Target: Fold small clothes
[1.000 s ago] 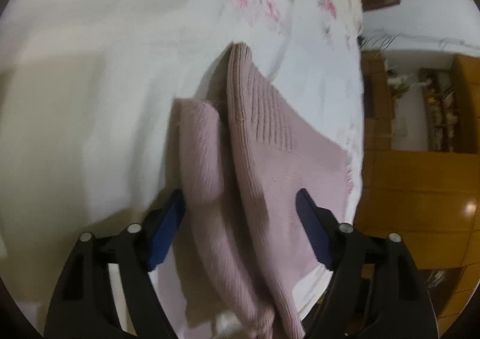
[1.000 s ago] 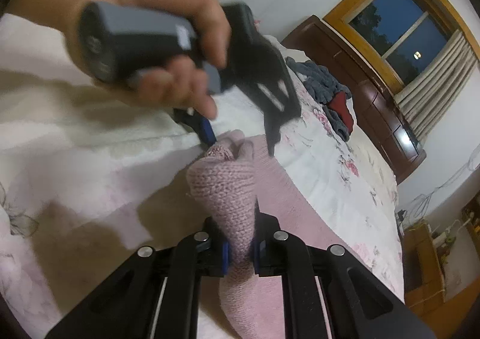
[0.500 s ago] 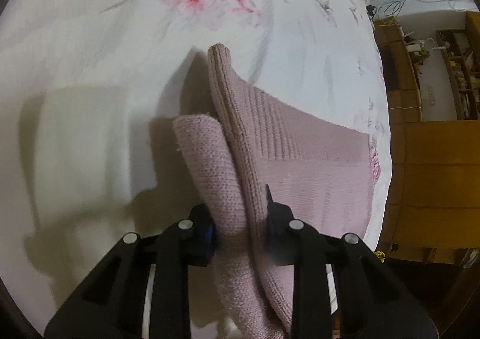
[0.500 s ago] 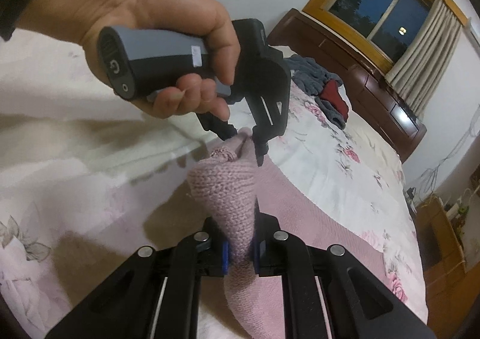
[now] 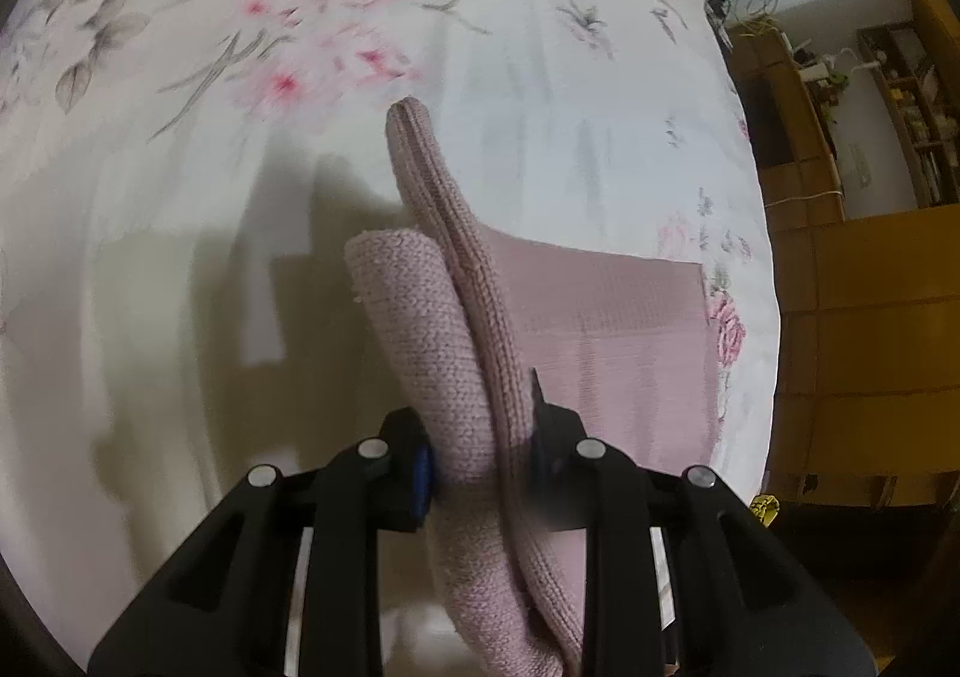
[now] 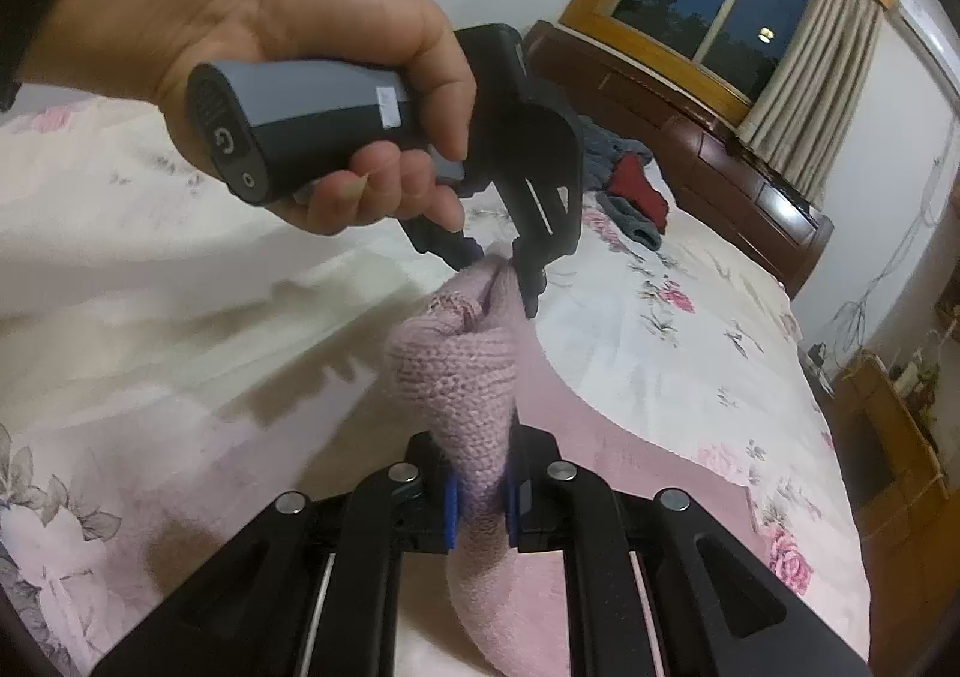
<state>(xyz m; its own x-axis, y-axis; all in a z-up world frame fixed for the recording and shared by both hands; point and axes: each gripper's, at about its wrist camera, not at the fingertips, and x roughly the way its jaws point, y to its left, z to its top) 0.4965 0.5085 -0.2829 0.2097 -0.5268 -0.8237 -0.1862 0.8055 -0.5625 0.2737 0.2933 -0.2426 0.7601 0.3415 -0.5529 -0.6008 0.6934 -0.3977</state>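
Both grippers are clamped on one pink knit point(image 5: 462, 377). A bunched fold is pinched by the left gripper point(image 5: 480, 473), rising between its fingers, the rest spread flat on the floral sheet point(image 5: 300, 47) to the right. Another raised fold is gripped by the right gripper point(image 6: 480, 503). Just ahead, the left gripper point(image 6: 510, 269) is seen held by a hand point(image 6: 288, 41), nipping the same ridge.

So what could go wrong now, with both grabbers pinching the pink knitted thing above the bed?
The left gripper and right gripper each pinch only a bunched edge of the pink knit, so it might slip out. The rest still lies on the flowered bedspread and could drag, skewing the fold. Hard pulling might stretch the knit.
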